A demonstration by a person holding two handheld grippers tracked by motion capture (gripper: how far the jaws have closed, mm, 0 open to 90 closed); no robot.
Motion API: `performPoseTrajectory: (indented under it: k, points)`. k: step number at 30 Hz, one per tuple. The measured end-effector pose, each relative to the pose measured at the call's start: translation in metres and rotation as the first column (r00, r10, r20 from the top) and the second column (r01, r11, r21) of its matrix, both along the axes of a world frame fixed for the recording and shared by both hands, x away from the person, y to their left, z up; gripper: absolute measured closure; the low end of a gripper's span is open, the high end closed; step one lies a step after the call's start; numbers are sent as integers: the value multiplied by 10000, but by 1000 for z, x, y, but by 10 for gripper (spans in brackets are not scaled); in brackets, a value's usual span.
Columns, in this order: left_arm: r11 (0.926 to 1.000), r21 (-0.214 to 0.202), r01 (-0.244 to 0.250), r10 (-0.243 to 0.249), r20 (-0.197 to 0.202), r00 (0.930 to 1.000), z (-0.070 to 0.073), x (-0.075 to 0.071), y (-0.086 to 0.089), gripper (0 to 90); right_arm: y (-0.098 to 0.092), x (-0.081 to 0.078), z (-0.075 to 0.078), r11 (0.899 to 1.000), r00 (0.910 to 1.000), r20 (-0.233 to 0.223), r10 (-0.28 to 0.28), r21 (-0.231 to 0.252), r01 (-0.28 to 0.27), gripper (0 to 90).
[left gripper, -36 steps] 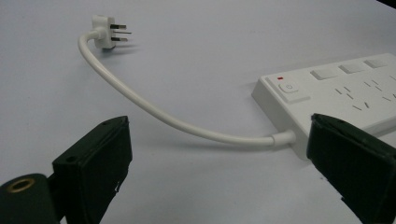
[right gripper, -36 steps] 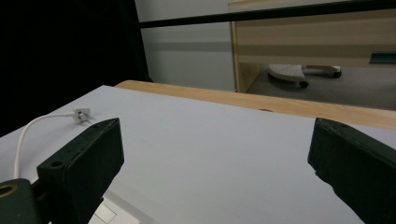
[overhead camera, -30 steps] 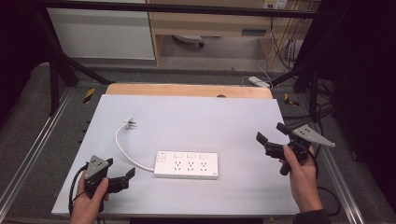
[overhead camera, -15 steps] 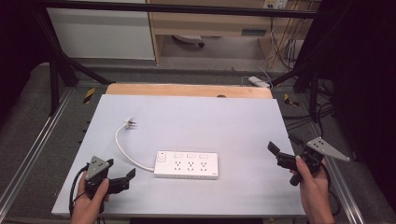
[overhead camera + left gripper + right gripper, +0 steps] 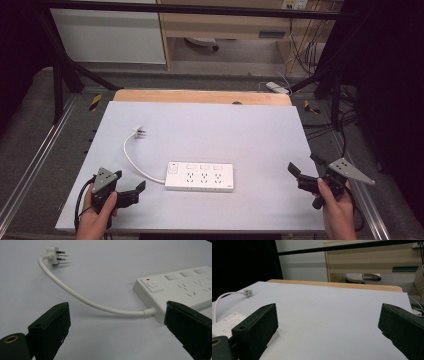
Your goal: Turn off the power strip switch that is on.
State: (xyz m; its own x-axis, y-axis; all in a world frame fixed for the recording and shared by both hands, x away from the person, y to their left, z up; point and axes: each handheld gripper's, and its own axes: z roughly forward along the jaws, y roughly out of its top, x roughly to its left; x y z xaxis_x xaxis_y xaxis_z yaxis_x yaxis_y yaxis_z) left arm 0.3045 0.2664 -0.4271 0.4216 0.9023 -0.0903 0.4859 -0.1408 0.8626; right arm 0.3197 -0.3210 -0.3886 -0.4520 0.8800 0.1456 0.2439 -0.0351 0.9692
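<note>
A white power strip [image 5: 200, 176] lies flat on the pale table [image 5: 225, 130], near its front middle. Its short white cable [image 5: 136, 164] curves back and left to a three-pin plug [image 5: 140, 132] that lies loose on the table. My left gripper [image 5: 130, 181] is held low at the front left, open, with nothing between its jaws. Its own view looks past the left gripper [image 5: 117, 306] at the strip's switch end [image 5: 180, 287], the cable [image 5: 82, 298] and the plug [image 5: 53, 253]. My right gripper [image 5: 303, 164] stands open and empty at the front right edge. In its view the right gripper [image 5: 328, 308] faces the far-off strip [image 5: 224, 321].
A wooden strip [image 5: 200, 96] borders the table's far edge. Metal rails [image 5: 35, 165] run along both sides. Behind the table are a cabinet [image 5: 110, 35], a shelf unit and loose cables [image 5: 305, 45] on the floor at the back right.
My right gripper has drawn back toward the person and to the right, from mid-right of the table to its front right edge. The left gripper has hardly moved.
</note>
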Motion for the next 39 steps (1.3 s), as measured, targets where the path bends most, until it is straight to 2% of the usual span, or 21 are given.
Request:
performPoseTrajectory:
  k: [13, 22, 39]
  points:
    - [10000, 2, -2, 2, -6, 10000, 0, 0, 0, 68, 18, 1, -16, 9968, 9976, -293, 631, -467, -644, 33]
    - [10000, 1, 4, -4, 5, 10000, 0, 0, 0, 68, 26, 3, -26, 9929, 9922, -704, 1025, -533, -1064, 35]
    - [10000, 20, 33, -33, -5, 10000, 0, 0, -1, 68, 41, 15, -44, 9829, 9765, -1592, 1450, -905, -1607, 26]
